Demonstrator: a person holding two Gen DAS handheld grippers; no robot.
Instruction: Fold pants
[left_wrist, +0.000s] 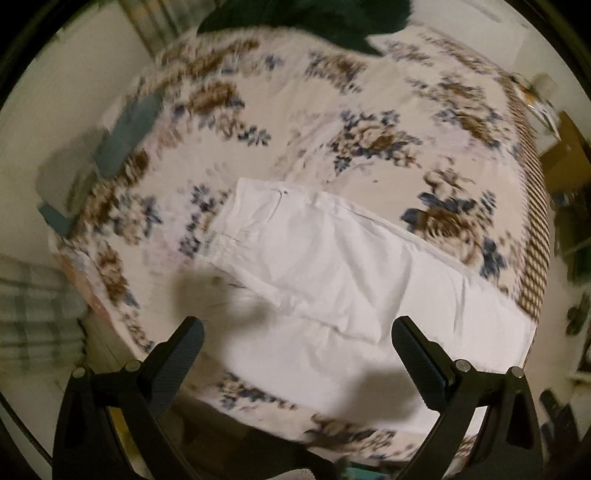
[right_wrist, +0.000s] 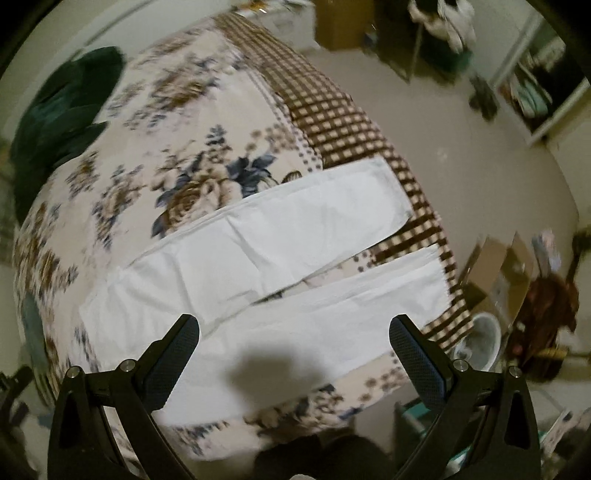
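White pants (left_wrist: 332, 266) lie flat on a floral bedspread (left_wrist: 332, 122). In the left wrist view the waist end is at the upper left and the legs run to the lower right. In the right wrist view the two legs (right_wrist: 280, 240) lie side by side, slightly apart, their hems near the checkered border (right_wrist: 332, 114). My left gripper (left_wrist: 297, 328) is open and empty above the seat area. My right gripper (right_wrist: 295, 328) is open and empty above the nearer leg (right_wrist: 332, 321).
A dark green garment (right_wrist: 62, 122) lies at the far side of the bed, also seen in the left wrist view (left_wrist: 314, 18). Past the bed's checkered edge are pale floor (right_wrist: 461, 166), a white bucket (right_wrist: 484, 343), cardboard boxes (right_wrist: 498, 266) and clutter.
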